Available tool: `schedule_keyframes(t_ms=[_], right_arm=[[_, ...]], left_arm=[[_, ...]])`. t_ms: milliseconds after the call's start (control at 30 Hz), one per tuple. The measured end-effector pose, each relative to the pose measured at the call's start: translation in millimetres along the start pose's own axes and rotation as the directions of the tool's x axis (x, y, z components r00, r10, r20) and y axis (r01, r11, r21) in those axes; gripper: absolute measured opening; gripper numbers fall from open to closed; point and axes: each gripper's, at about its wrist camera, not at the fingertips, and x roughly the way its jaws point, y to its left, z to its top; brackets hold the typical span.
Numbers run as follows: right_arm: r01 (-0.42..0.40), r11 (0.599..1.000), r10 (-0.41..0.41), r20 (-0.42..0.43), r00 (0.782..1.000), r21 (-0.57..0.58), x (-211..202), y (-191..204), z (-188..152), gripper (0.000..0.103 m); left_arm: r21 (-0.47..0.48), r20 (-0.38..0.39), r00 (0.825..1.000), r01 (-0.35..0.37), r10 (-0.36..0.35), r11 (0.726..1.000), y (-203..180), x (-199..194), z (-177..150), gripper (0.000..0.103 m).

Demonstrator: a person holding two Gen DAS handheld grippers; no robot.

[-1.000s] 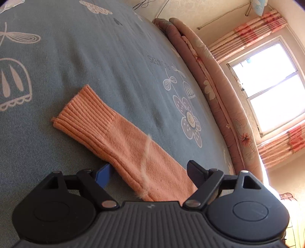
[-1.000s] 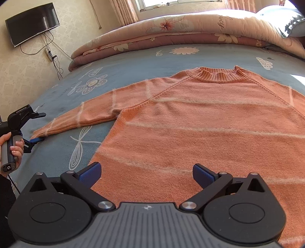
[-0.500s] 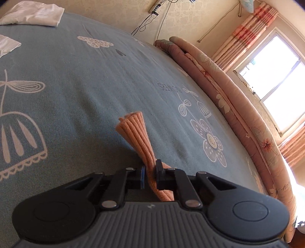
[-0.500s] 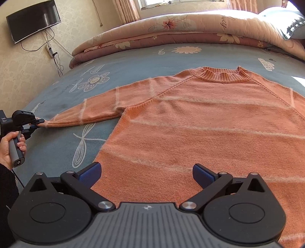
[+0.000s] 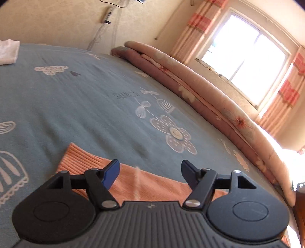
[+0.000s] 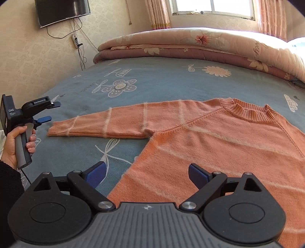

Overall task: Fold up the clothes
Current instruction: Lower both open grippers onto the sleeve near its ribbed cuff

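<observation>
An orange knit sweater (image 6: pixel 219 145) with pale stripes lies flat on the blue bedspread (image 6: pixel 152 84), neck toward the window. Its left sleeve (image 6: pixel 106 126) stretches straight out to the left, ribbed cuff (image 6: pixel 56 129) flat on the bed. In the left wrist view that sleeve (image 5: pixel 144 183) lies just under my left gripper (image 5: pixel 150 169), which is open and holds nothing. The same left gripper (image 6: pixel 51 111) shows in the right wrist view, held by a hand a little left of the cuff. My right gripper (image 6: pixel 146 172) hovers open over the sweater's lower left hem.
A folded floral quilt (image 6: pixel 200 45) lies along the far side of the bed under the window. A wall TV (image 6: pixel 63 10) and a power strip with cables (image 6: pixel 75 41) are at the left. Folded white cloth (image 5: pixel 7 51) sits at the bed's far corner.
My left gripper, shut on the sleeve cuff half a second ago, has opened and let it go; the sleeve now lies flat and straight. The right gripper stayed open and tilted up.
</observation>
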Motion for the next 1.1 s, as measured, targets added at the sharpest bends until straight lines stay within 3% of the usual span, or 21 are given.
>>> schedule_keyframes(t_ms=[100,200,267,367,633,867,967,1033,1100], right_arm=[[-0.051,0.995,0.051,-0.004,0.999,-0.089,26,18,39,0.071],[-0.06,0.991,0.058,-0.015,0.998,-0.118,65,33,53,0.056],[-0.058,0.99,0.056,-0.022,0.998,-0.128,93,43,58,0.048],[-0.056,0.988,0.052,-0.033,0.998,-0.143,136,57,66,0.047],[-0.063,0.988,0.052,-0.086,0.995,-0.141,231,84,73,0.048],[-0.052,0.971,0.031,-0.091,0.995,-0.235,206,97,43,0.051],[-0.047,0.96,0.034,-0.049,0.998,-0.275,197,107,49,0.051],[-0.034,0.952,0.038,0.006,0.999,-0.305,194,117,57,0.051],[-0.05,0.955,0.053,0.002,0.999,-0.294,206,126,65,0.051]], left_arm=[[0.113,-0.098,0.995,-0.013,0.024,0.993,-25,27,-13,0.072],[0.131,-0.183,0.979,-0.067,0.09,0.989,-23,49,-19,0.072],[0.138,-0.156,0.981,-0.093,0.115,0.986,-19,43,-20,0.074],[0.169,-0.119,0.974,-0.172,0.193,0.97,-18,35,-18,0.08],[0.151,-0.153,0.969,-0.171,0.194,0.974,-3,42,-15,0.083],[0.241,-0.114,0.941,-0.284,0.318,0.928,-5,45,-17,0.083],[0.219,-0.097,0.938,-0.306,0.333,0.926,1,36,-12,0.083],[0.198,-0.073,0.929,-0.344,0.364,0.918,10,29,-7,0.083],[0.177,-0.049,0.918,-0.381,0.395,0.908,20,22,-2,0.084]])
